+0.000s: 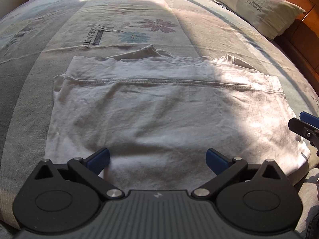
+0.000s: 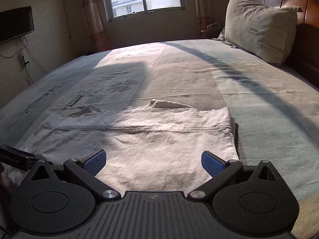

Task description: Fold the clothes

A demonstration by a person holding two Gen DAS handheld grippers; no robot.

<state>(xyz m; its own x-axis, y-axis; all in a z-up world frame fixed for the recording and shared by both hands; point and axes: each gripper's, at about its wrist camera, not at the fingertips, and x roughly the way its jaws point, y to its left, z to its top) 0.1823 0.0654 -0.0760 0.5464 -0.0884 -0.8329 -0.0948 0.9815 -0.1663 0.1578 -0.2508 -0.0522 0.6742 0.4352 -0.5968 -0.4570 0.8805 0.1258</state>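
Shirt (image 1: 159, 107) lies flat on bed (image 1: 229, 39), partly folded, hem seam across the middle. Left gripper (image 1: 158, 158) jaws wide open over its near edge, nothing held. Right gripper (image 2: 153, 159) jaws also wide open, over the near right corner. Pillow (image 2: 259, 25) far right.

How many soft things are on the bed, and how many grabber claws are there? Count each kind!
White shirt: 1
Pillow: 1
Bedsheet: 1
Grabbers: 2, the left gripper and the right gripper, both open
Total: 5
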